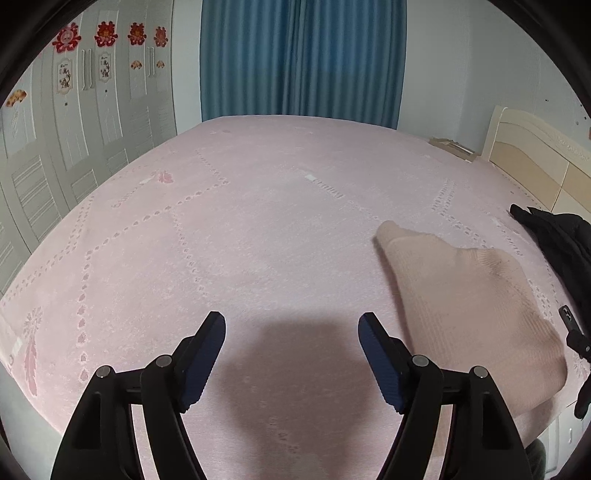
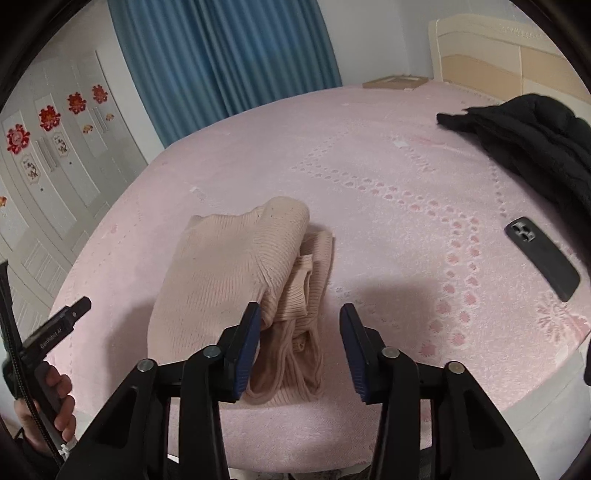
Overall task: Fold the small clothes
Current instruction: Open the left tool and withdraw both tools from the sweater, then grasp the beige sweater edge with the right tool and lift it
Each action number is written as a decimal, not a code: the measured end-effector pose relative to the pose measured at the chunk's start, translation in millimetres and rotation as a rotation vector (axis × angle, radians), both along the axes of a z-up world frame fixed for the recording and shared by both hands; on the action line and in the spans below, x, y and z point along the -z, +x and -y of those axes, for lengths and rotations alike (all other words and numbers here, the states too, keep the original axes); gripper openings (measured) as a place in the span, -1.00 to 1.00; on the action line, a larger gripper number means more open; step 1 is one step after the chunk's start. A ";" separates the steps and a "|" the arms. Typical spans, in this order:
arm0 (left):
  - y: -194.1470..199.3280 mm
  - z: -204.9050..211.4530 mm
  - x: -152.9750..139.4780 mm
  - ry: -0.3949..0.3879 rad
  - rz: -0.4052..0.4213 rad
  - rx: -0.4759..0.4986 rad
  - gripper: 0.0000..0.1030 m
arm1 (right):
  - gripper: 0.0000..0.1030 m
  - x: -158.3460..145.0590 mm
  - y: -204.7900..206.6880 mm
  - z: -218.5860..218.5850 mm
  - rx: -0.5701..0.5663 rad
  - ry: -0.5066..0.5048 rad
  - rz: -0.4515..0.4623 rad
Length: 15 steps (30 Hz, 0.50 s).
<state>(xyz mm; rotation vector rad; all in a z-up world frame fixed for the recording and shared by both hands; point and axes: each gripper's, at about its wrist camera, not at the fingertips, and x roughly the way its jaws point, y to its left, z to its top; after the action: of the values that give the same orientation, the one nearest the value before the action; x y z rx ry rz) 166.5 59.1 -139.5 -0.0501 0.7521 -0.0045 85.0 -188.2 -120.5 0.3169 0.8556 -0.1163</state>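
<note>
Both grippers' fingers (image 2: 246, 343) apart; folded sweater (image 2: 229, 273) on bed (image 2: 369, 184).

A wide bed (image 1: 258, 229) fills the middle of both views, covered with a pale pink bedspread (image 2: 388, 177) that carries dotted lines of small darker pink shapes. Behind it, at the top centre of the left wrist view, hangs a blue curtain (image 1: 301, 59) in long folds. At the upper left stands a white wardrobe (image 1: 85, 122) with panelled doors; red paper decorations (image 1: 105, 35) are stuck along its top. At the right edge there is a cream headboard (image 1: 535, 155) with beige panels. The wall (image 1: 450, 66) between curtain and headboard is plain white. The light is soft and even.
</note>
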 end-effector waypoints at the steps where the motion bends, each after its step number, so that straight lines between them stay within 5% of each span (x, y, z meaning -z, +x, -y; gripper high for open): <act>1: 0.6 -5.1 6.1 -0.003 -0.007 -0.002 0.41 | -0.33 4.0 2.3 0.0 -0.016 0.019 -0.014; 8: 13.2 -50.1 64.6 -0.190 -0.176 -0.060 0.38 | -0.36 24.9 6.0 -0.8 -0.052 0.128 -0.001; 15: 14.9 -60.9 78.7 -0.296 -0.180 -0.084 0.38 | -0.22 35.9 29.8 -10.6 -0.053 0.160 0.005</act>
<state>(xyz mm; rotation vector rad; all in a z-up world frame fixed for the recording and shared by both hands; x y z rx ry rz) 181.4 120.0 -218.1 -0.3681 0.9241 -0.0316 114.8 -177.5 -156.4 0.4442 0.8696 0.0022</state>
